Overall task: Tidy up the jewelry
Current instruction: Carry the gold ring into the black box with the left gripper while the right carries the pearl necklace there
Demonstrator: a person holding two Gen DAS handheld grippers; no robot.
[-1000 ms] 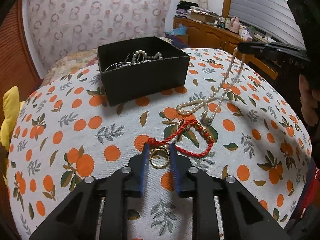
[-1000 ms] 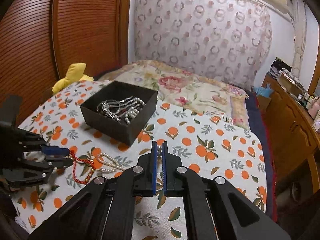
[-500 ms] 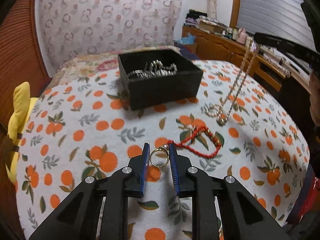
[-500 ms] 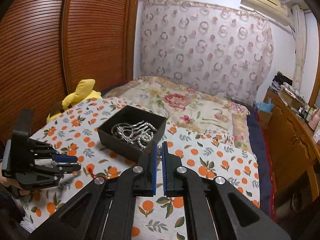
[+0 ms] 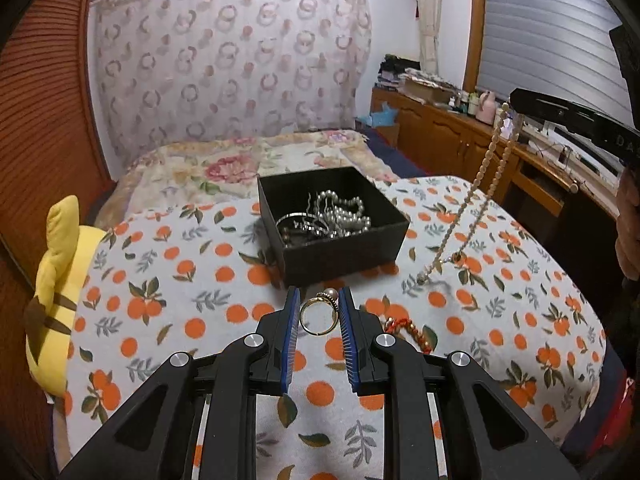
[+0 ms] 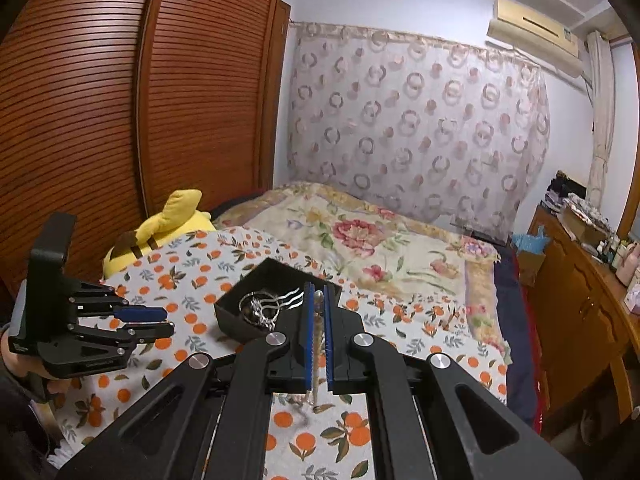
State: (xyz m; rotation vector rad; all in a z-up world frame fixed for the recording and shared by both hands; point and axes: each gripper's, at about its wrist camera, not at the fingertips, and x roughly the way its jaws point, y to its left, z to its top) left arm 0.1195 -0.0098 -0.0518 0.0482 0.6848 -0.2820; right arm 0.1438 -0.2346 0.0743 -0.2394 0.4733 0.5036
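Observation:
My left gripper (image 5: 319, 308) is shut on a gold ring with a pearl (image 5: 319, 314), held above the cloth just in front of the black jewelry box (image 5: 344, 252). The box holds silver chains and pearls (image 5: 336, 216). My right gripper (image 6: 317, 304) is shut on a pearl necklace (image 6: 316, 344), which hangs free from the jaws; in the left wrist view the necklace (image 5: 472, 204) dangles to the right of the box, its low end near the cloth. A red braided bracelet (image 5: 408, 330) lies on the cloth by the left gripper's right finger.
The work surface is an orange-print cloth (image 5: 168, 300) over a bed. A yellow plush toy (image 5: 56, 292) sits at the left edge. A floral bedspread (image 6: 372, 240) lies behind the box. A wooden dresser (image 5: 448, 136) stands at the right.
Both grippers rose. The left lifted the ring off the cloth toward the box. The right pulled the pearl necklace off the cloth, so that it hangs free.

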